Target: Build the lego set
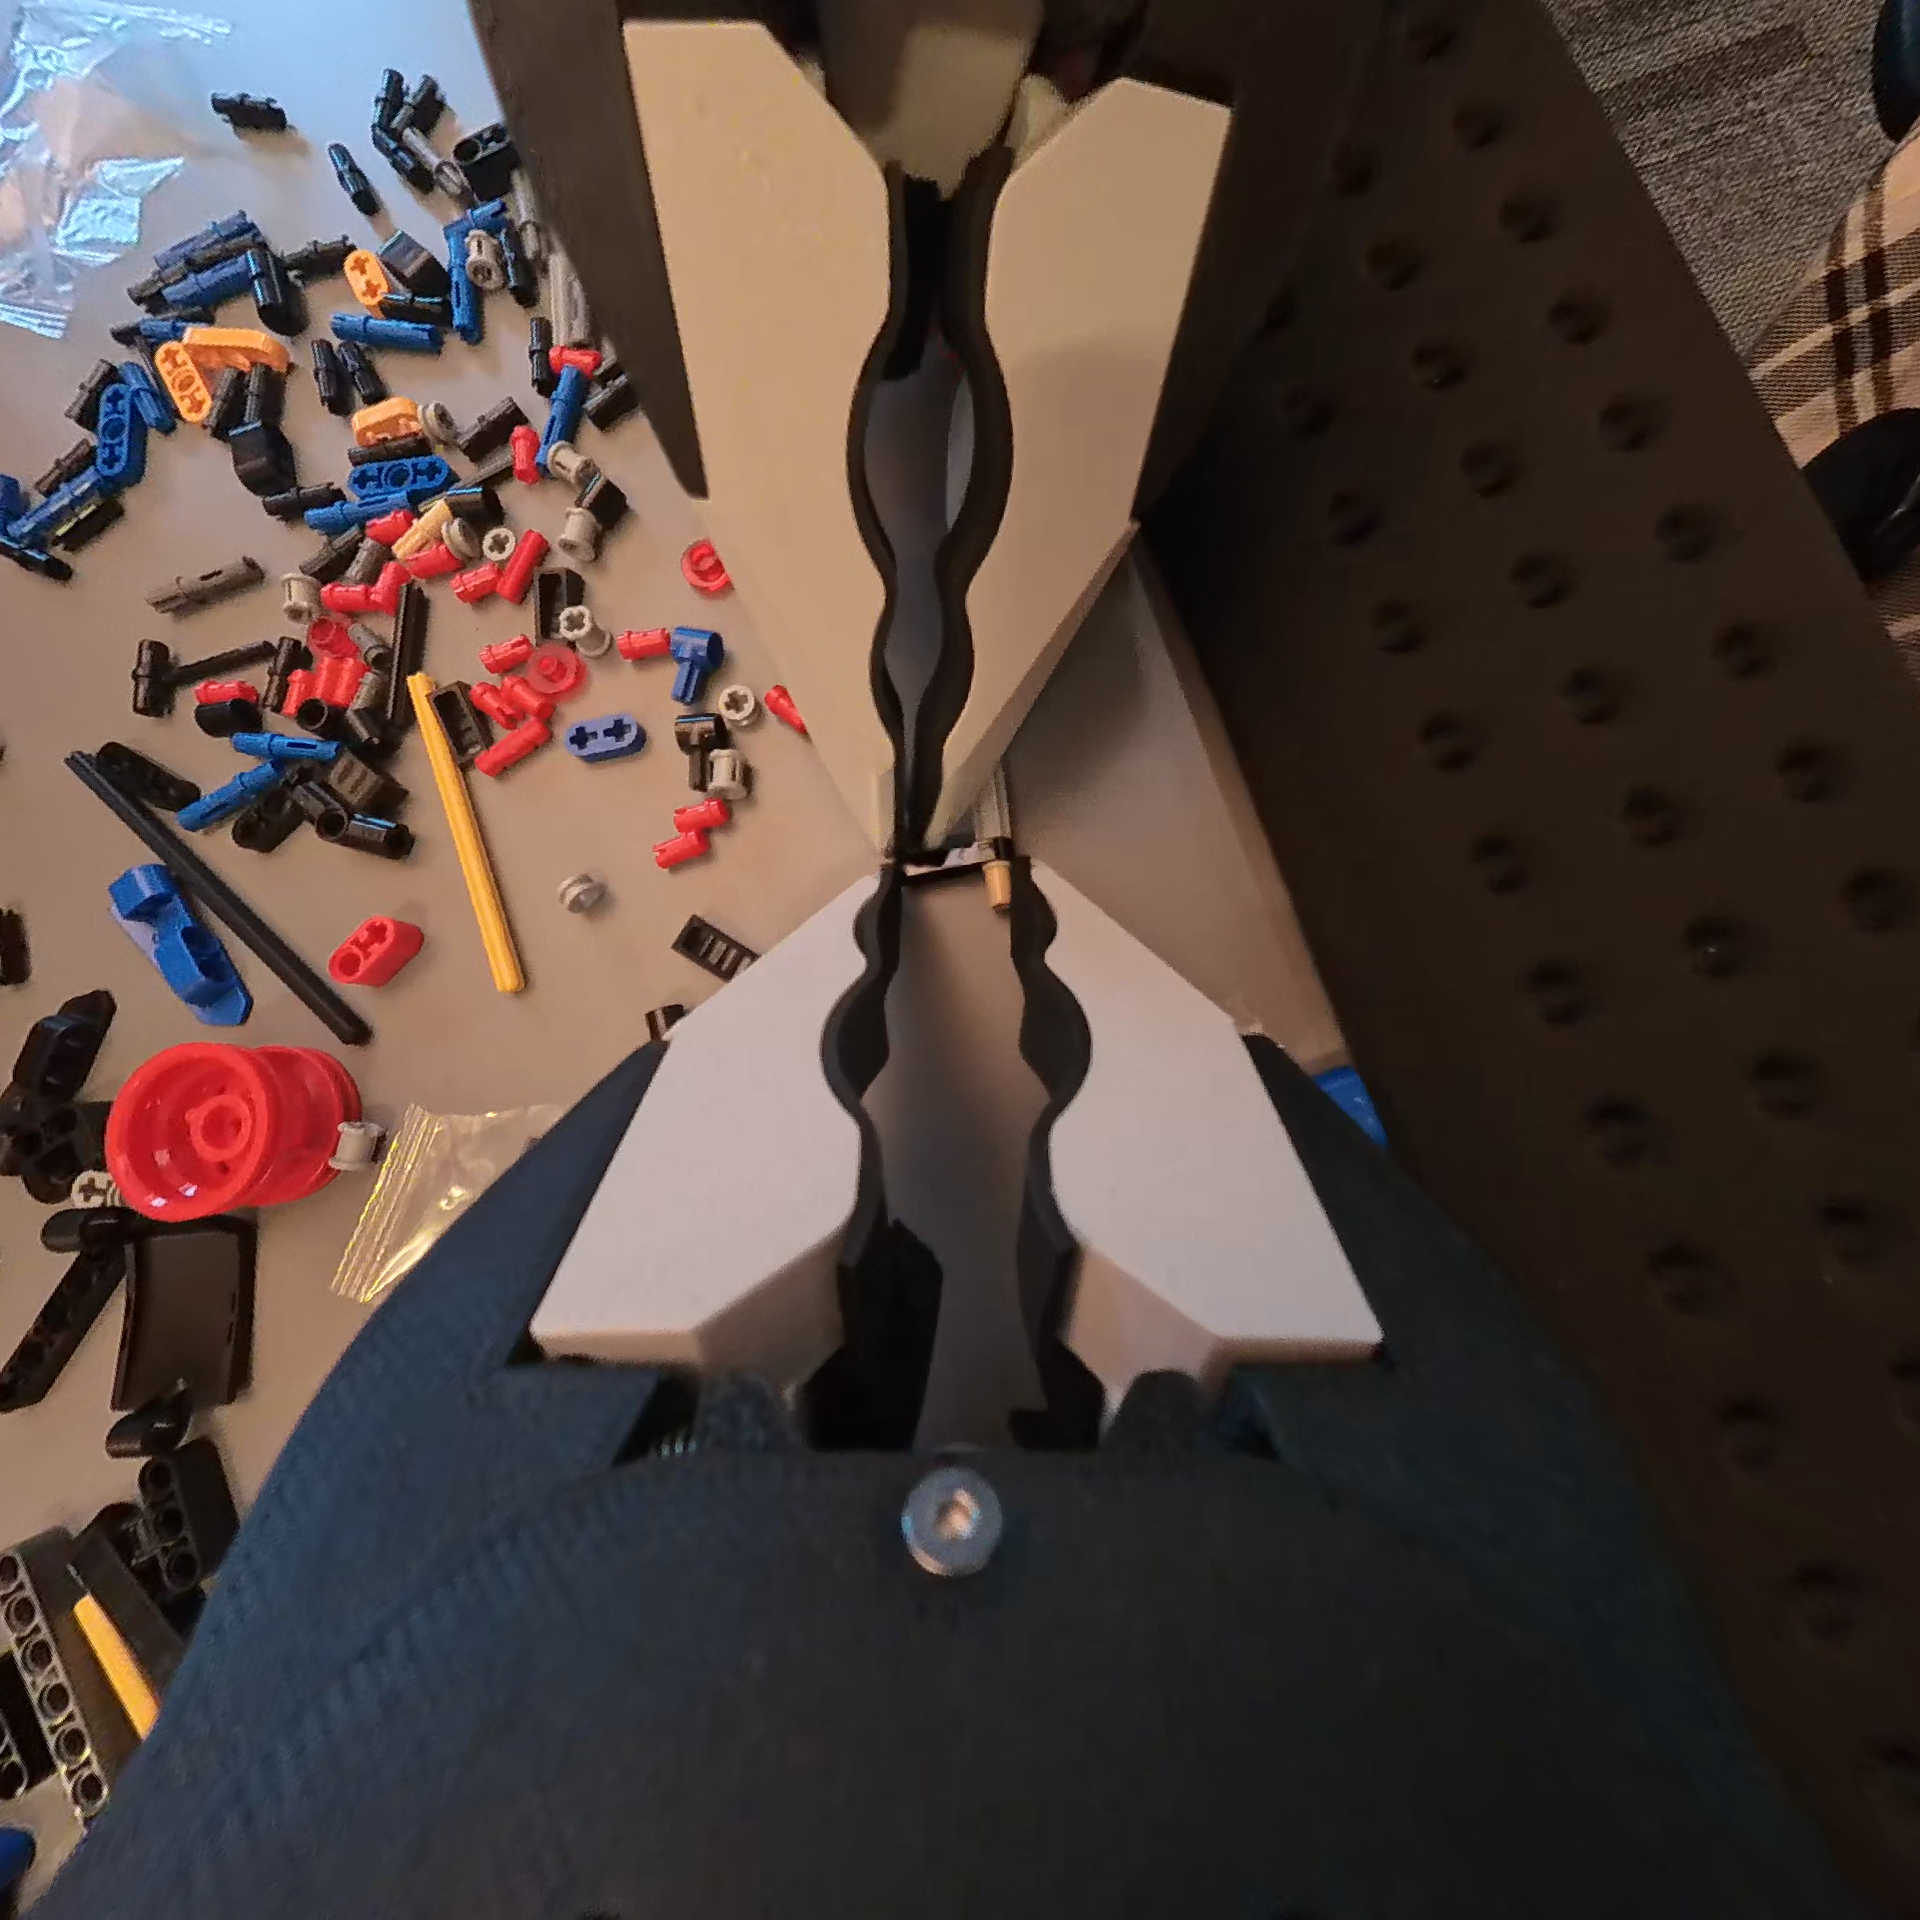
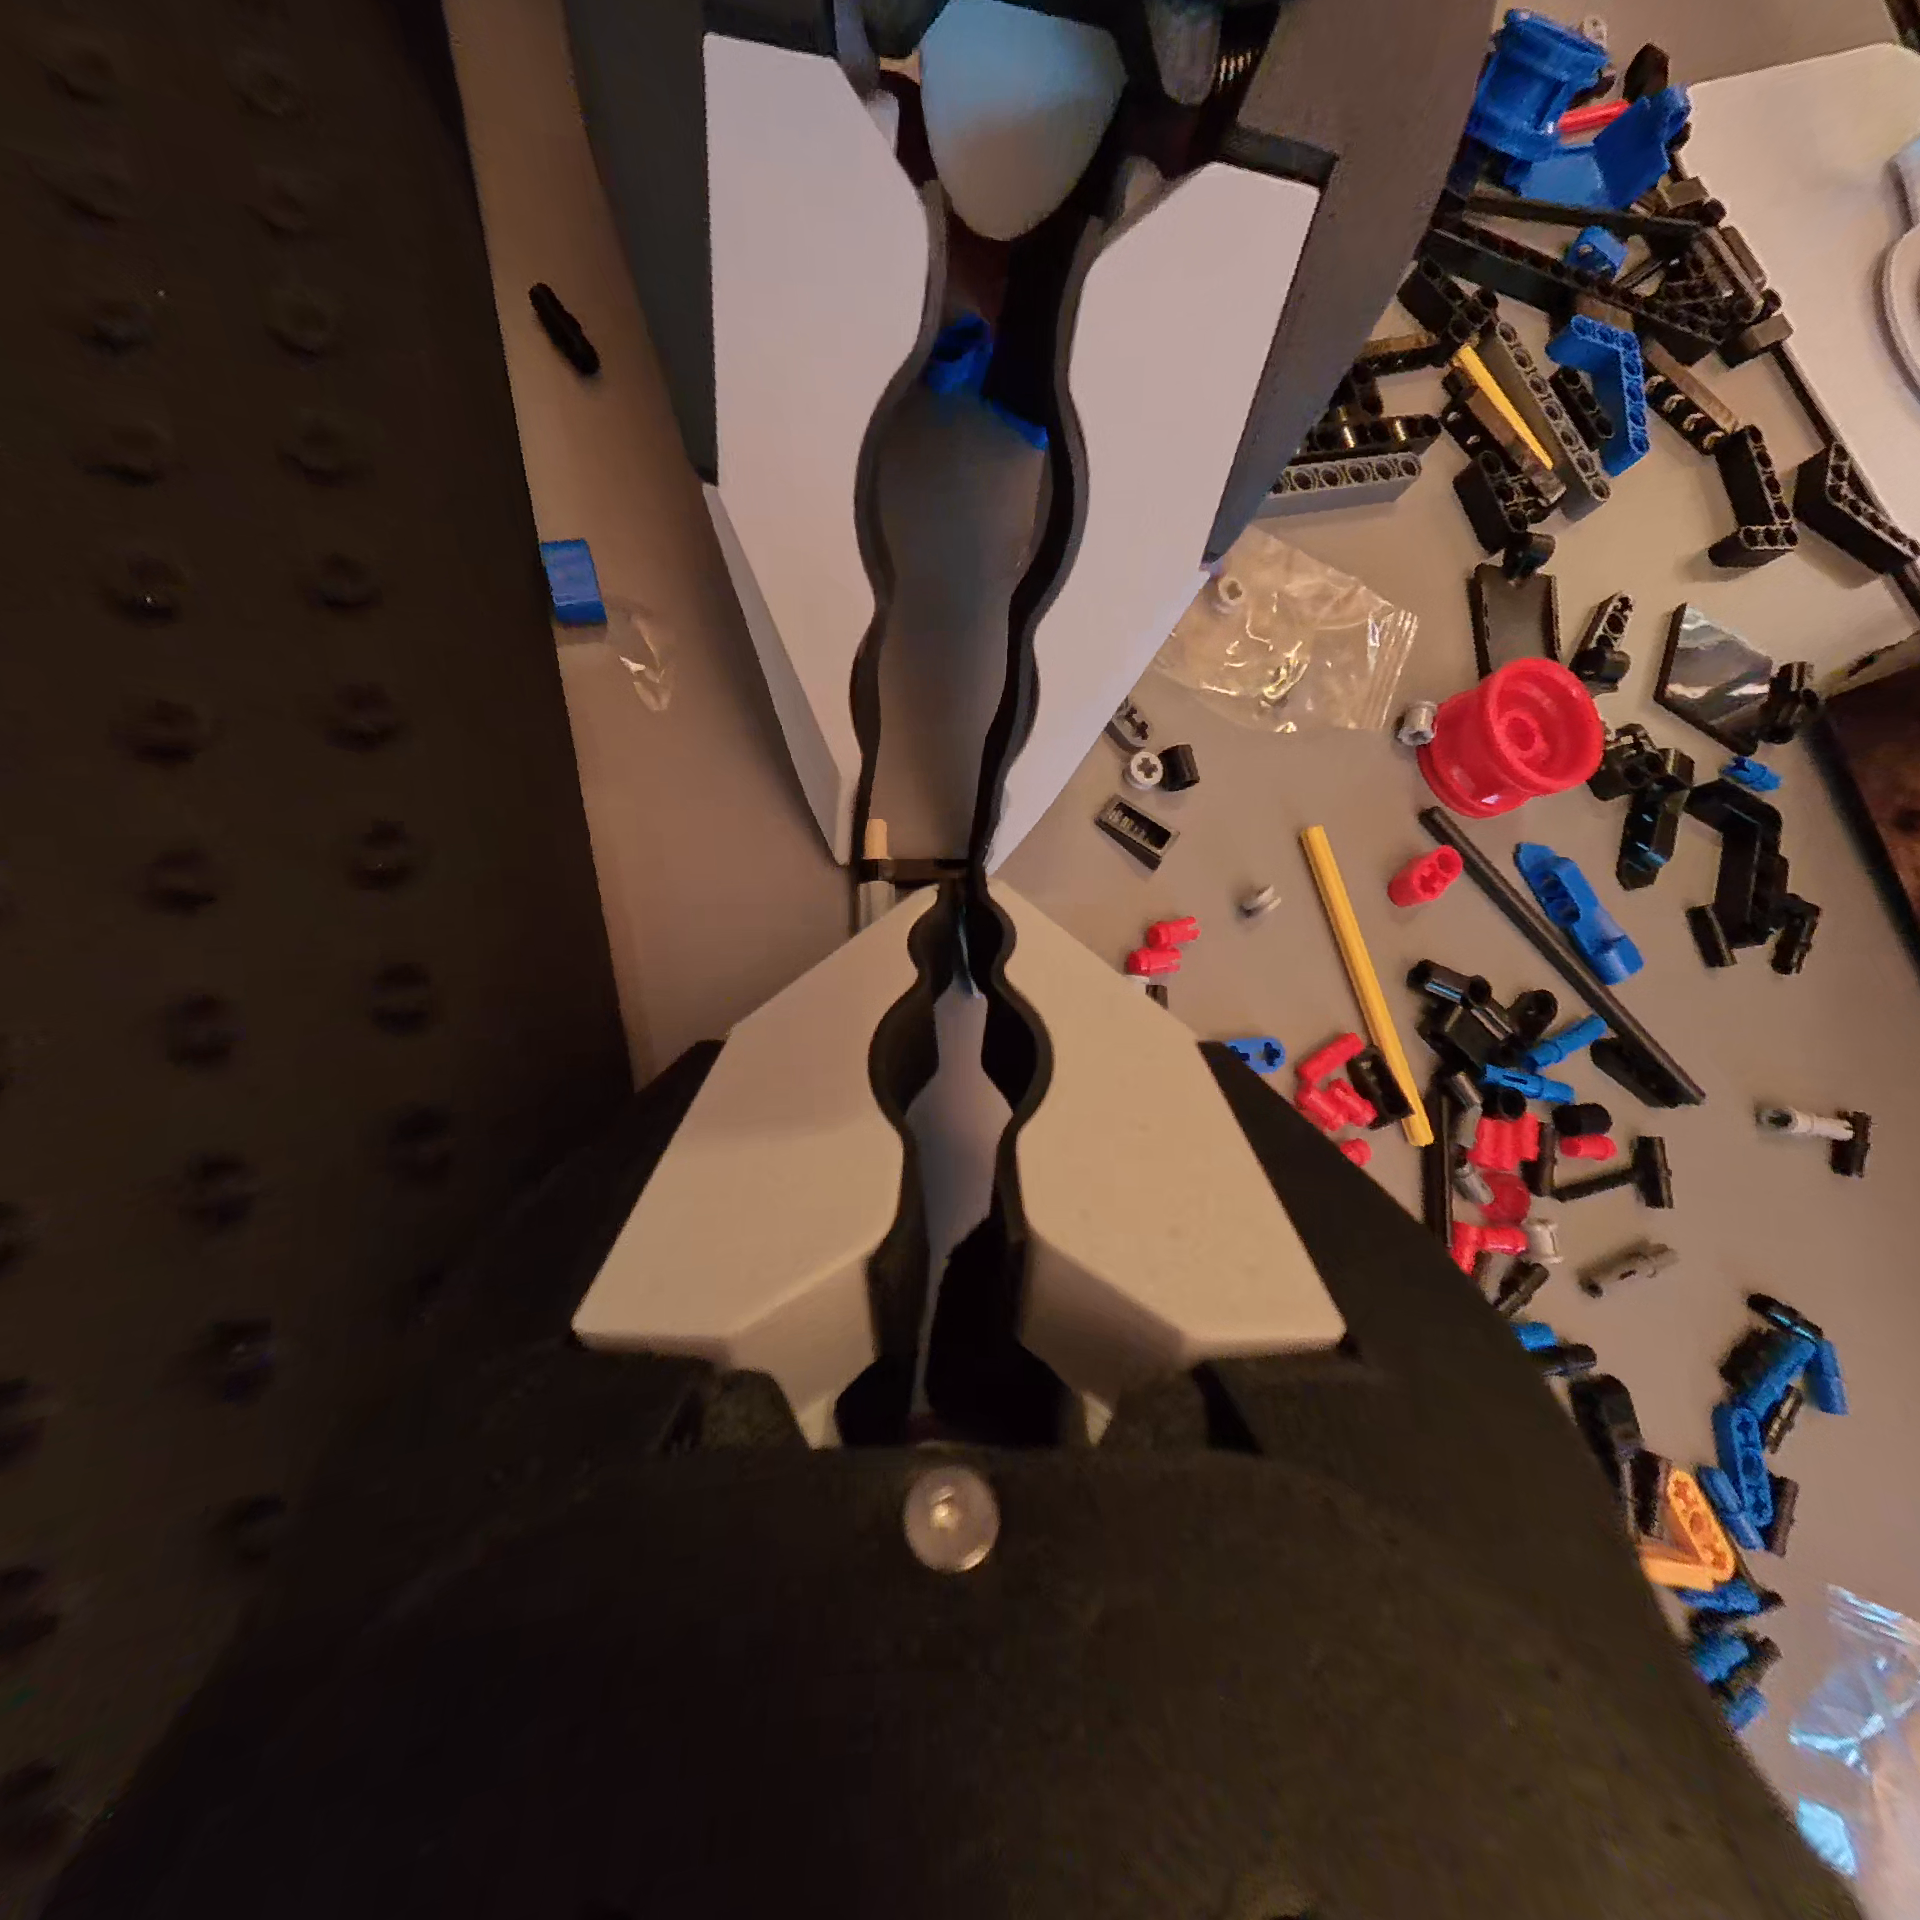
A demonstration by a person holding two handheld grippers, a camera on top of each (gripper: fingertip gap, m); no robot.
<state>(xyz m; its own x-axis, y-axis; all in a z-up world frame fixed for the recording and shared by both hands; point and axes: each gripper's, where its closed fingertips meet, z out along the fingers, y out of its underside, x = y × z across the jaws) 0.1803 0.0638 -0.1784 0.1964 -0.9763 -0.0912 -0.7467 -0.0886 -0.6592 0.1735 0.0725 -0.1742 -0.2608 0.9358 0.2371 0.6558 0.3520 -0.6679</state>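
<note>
Left wrist view: two hand-held grippers meet tip to tip over the bench (image 1: pixel 312 62), lego parts scattered alongside.
Largest to smallest: left hand-held gripper (image 1: pixel 948 883) w/ tips spread, small black piece (image 1: pixel 940 869) spanning them; right hand-held gripper (image 2: pixel 961 925) pressed together, prob. pinching the same piece, though its tips hide the contact. Tan pin (image 1: pixel 997 881) sits beside the piece. Red wheel (image 1: pixel 223 1132), yellow axle (image 1: pixel 464 831), loose pins lie on bench.
</note>
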